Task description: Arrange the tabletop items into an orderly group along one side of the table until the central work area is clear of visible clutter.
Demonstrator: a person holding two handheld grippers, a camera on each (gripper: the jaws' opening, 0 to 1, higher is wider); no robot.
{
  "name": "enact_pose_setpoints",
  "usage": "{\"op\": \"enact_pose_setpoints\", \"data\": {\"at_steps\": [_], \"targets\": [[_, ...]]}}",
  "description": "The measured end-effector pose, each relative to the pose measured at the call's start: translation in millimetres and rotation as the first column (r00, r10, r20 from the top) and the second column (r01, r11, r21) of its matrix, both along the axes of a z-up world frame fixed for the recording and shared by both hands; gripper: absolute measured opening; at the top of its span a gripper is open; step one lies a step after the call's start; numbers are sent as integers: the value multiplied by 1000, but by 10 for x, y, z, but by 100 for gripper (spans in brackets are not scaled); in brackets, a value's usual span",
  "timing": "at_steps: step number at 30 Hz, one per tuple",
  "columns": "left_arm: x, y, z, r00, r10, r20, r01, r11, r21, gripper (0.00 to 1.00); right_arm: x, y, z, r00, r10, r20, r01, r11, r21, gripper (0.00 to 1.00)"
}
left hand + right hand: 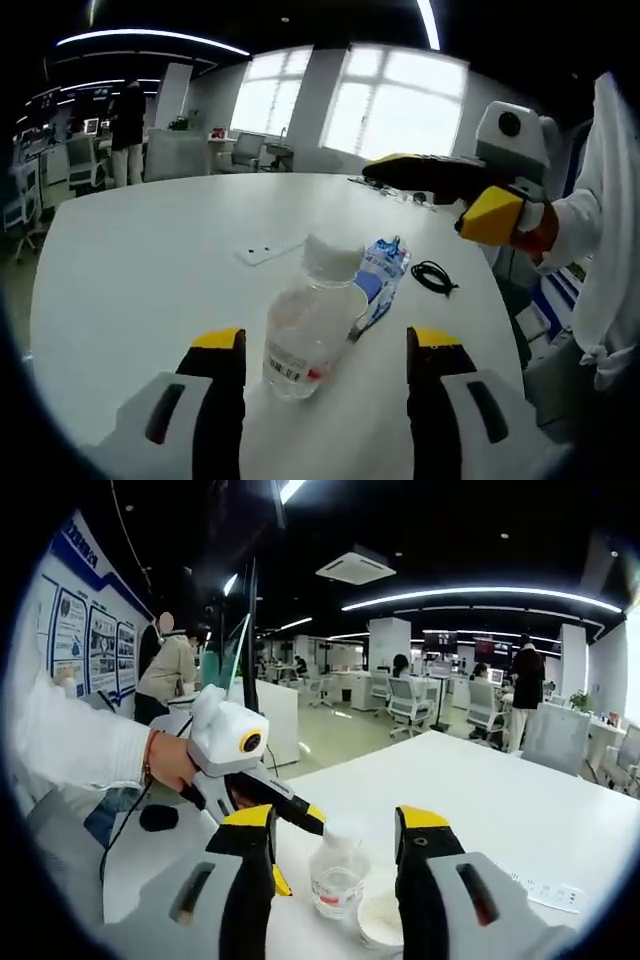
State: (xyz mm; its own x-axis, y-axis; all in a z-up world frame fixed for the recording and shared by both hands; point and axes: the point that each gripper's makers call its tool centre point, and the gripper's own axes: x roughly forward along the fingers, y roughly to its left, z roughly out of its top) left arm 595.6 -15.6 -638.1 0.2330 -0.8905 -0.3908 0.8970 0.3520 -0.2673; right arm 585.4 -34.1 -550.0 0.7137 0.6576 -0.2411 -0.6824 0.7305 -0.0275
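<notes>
A clear plastic bottle (308,325) with a white cap stands on the white table (150,270). It sits just ahead of my left gripper (325,345), whose jaws are open on either side of it without touching. A blue-and-white packet (383,272) lies against the bottle's right side. My right gripper (378,172), held in a hand, hovers above the table's far right. In the right gripper view, my right gripper (335,825) is open and holds nothing. Beyond it stand the bottle (335,878) and my left gripper (295,845), also in a hand.
A white power strip (268,249) lies flat behind the bottle, and a coiled black cable (433,275) lies near the right edge. A small white item (380,920) lies beside the bottle. The power strip (545,888) lies to the right. Office desks, chairs and people fill the background.
</notes>
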Motion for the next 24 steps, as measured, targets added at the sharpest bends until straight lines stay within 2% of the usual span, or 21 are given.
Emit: {"op": "enact_pose_setpoints", "data": {"at_steps": [13, 18, 24], "targets": [[-172, 36, 268, 999, 42, 16, -42, 999, 7, 75, -156, -231, 203, 999, -31, 19, 31, 999, 17, 56], [-271, 72, 369, 998, 67, 19, -68, 998, 10, 79, -271, -376, 257, 999, -46, 23, 46, 999, 18, 58], [-424, 103, 482, 996, 87, 25, -87, 996, 10, 80, -413, -543, 298, 997, -67, 26, 66, 998, 10, 58]]}}
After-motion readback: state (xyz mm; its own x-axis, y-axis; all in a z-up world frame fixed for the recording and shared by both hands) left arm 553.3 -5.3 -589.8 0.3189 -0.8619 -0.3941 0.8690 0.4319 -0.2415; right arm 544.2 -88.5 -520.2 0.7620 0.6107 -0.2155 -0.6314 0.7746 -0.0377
